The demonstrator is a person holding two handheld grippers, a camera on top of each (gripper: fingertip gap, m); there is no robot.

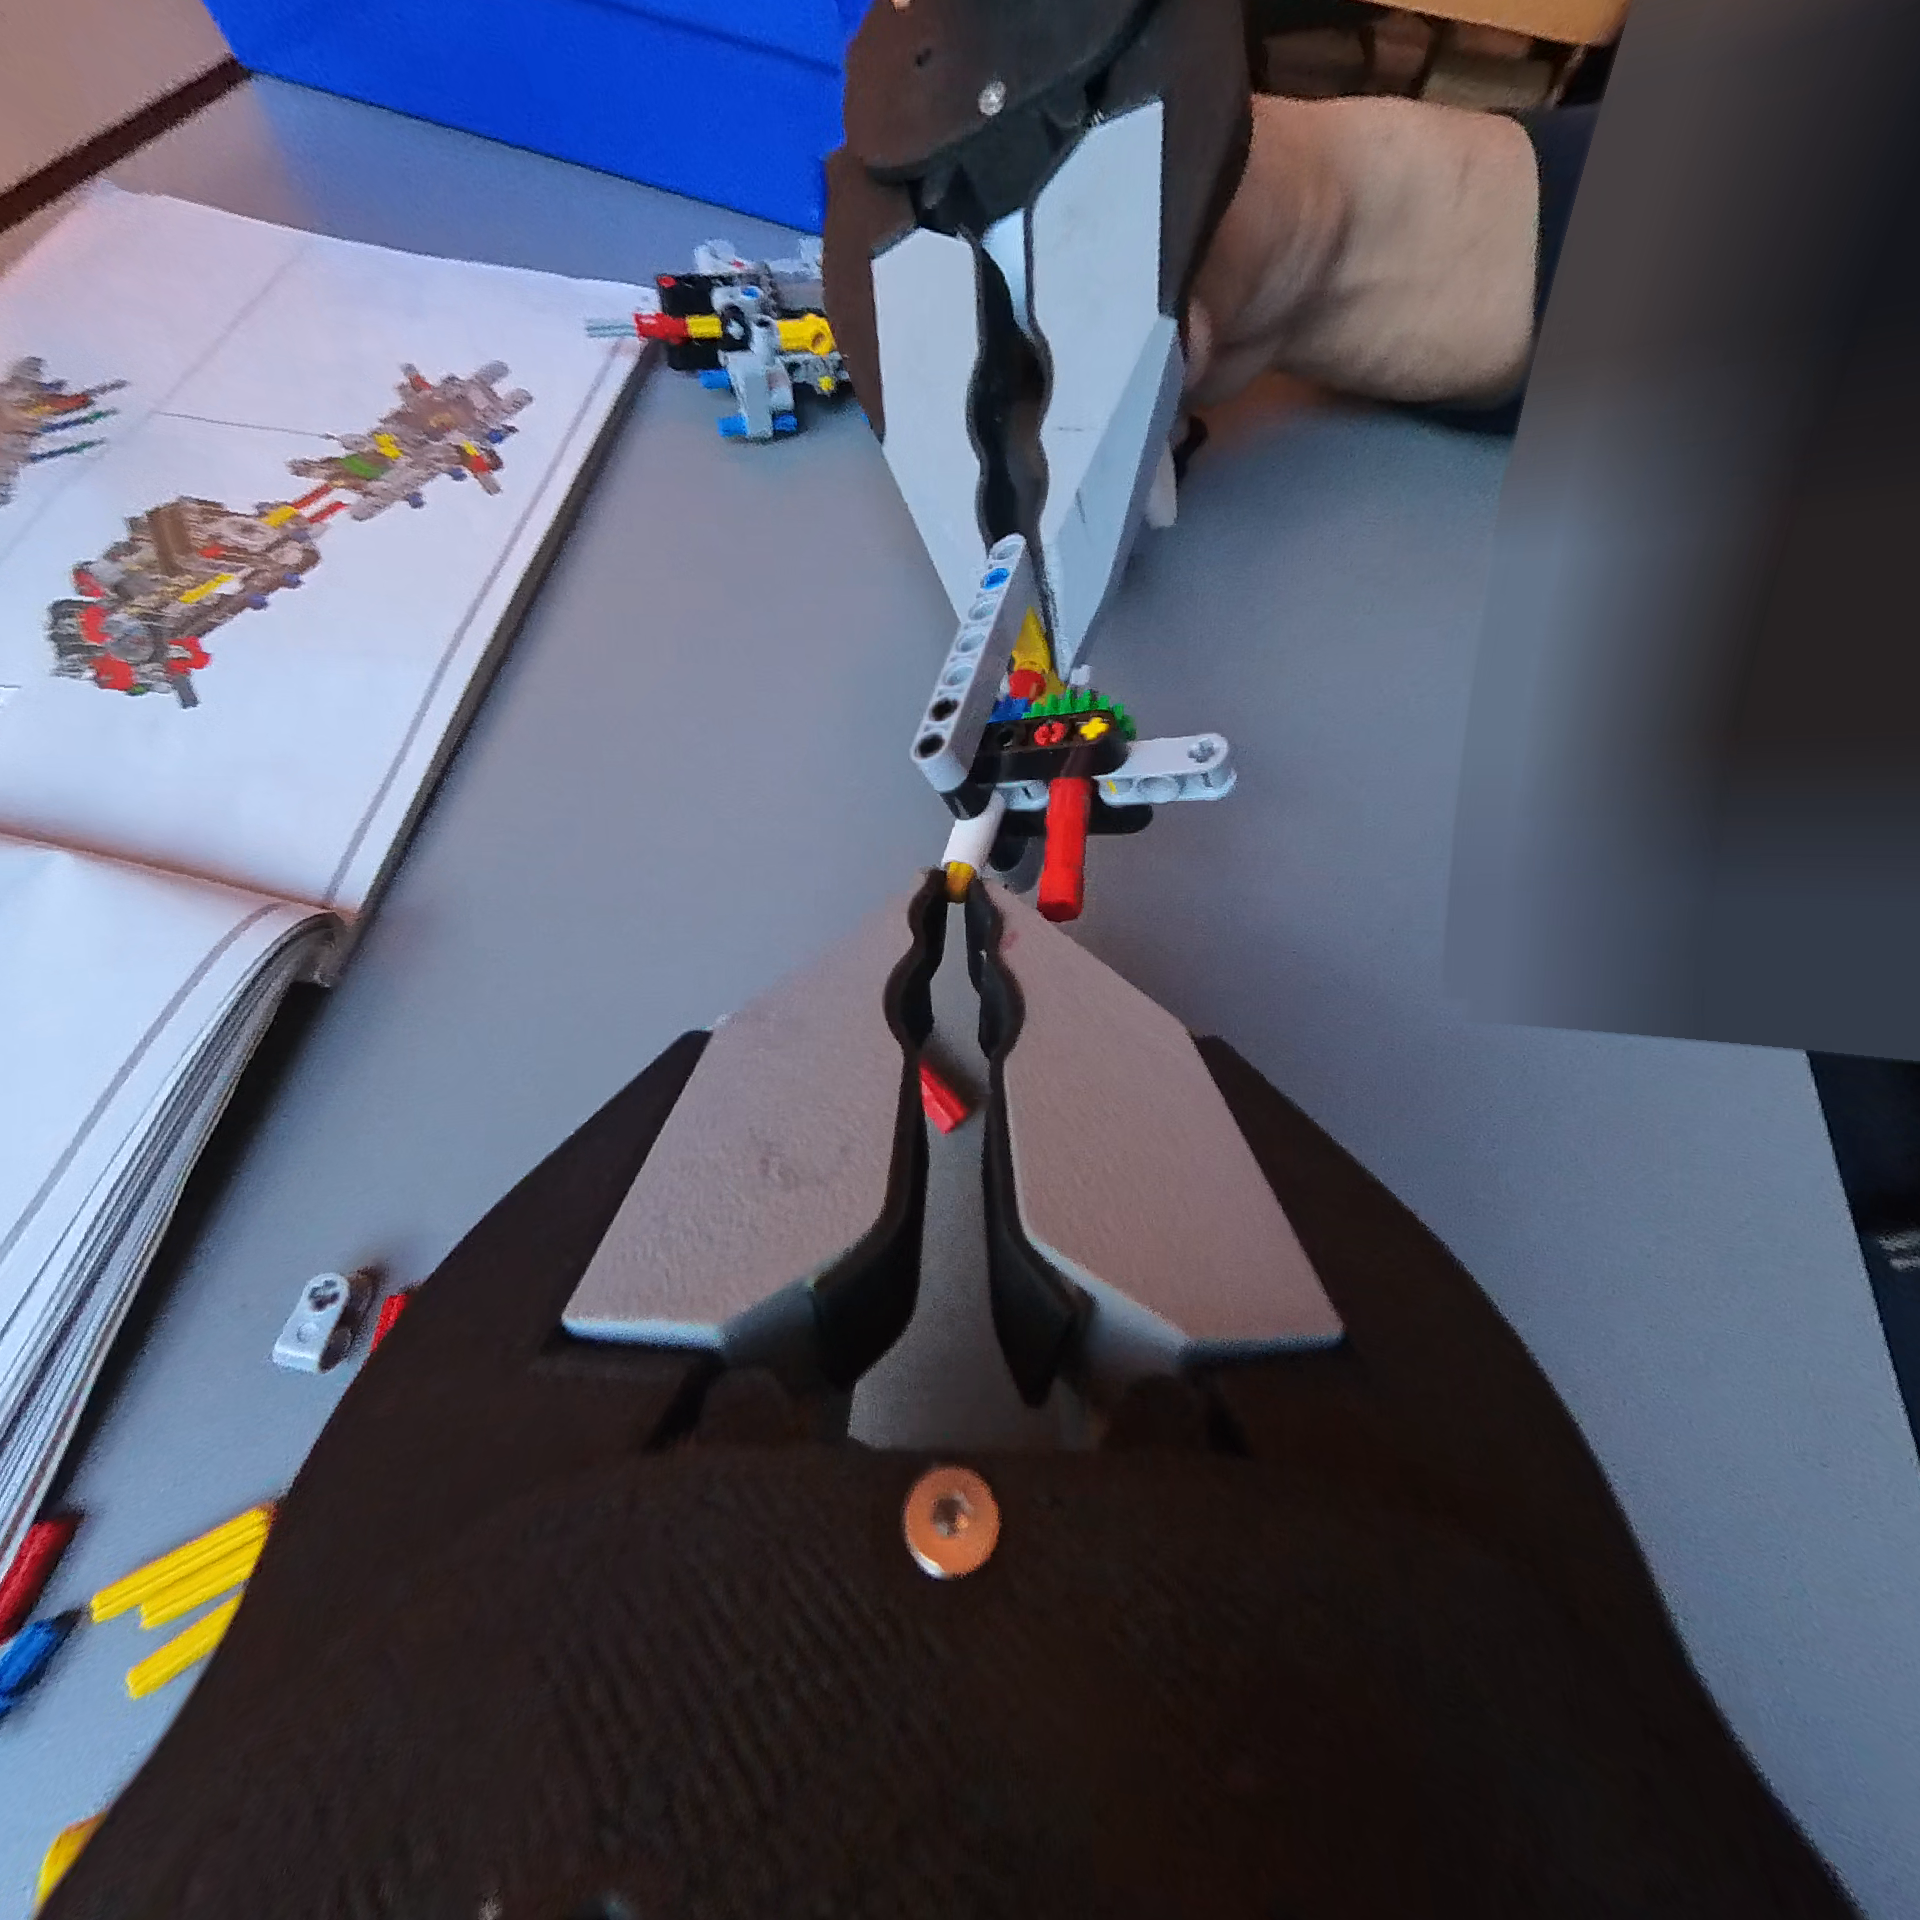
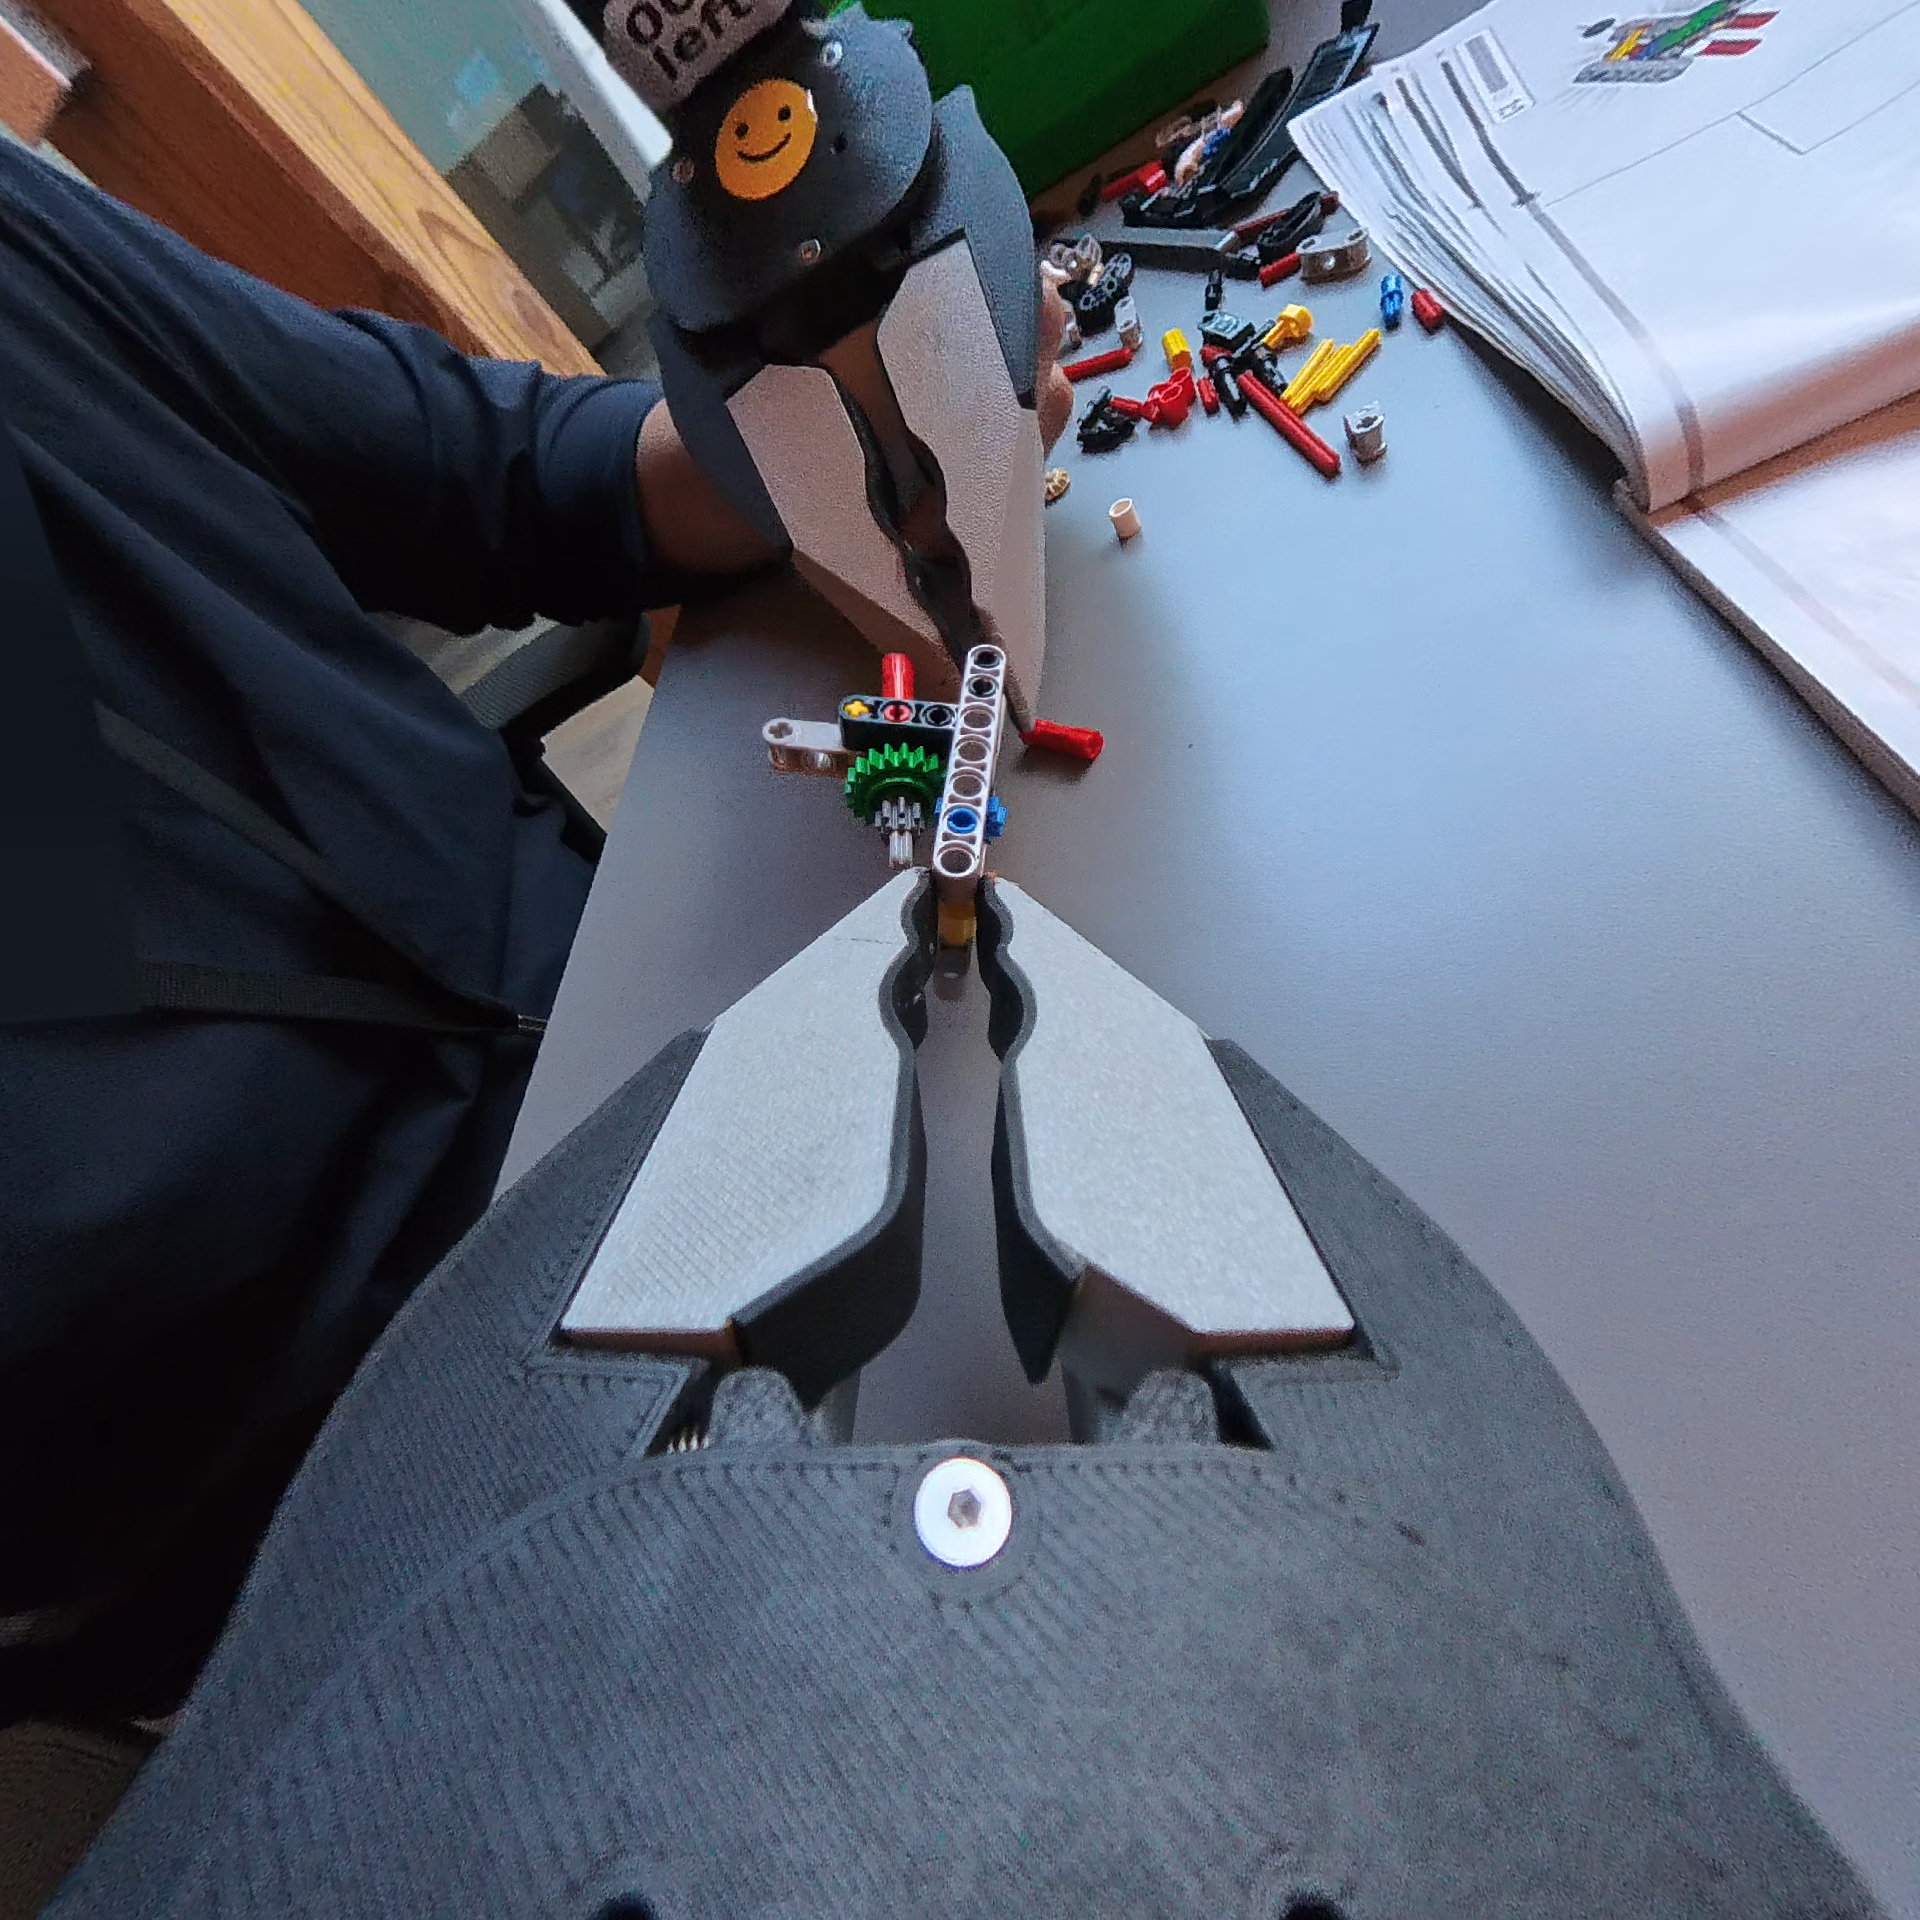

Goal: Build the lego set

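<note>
An open instruction book (image 1: 260,499) lies at left on the grey table (image 1: 644,727). At centre, the left tongs (image 1: 954,896) pinch the yellow-tipped white axle (image 1: 971,844) of a small brick-and-gear assembly (image 1: 1039,727), while the right tongs (image 2: 951,914) clamp its grey holed beam (image 2: 971,769) from the opposite end, holding it above the table.

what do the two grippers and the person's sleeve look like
Each gripper has a dark, ribbed, rounded body with a round silver screw in the middle, and two pale grey wedge-shaped fingers edged with wavy black pads. That holds for the left gripper and the right gripper. The left one's body carries an orange smiley sticker and a lettered grey tag. The person wears a dark navy long sleeve. No cables show.
</note>
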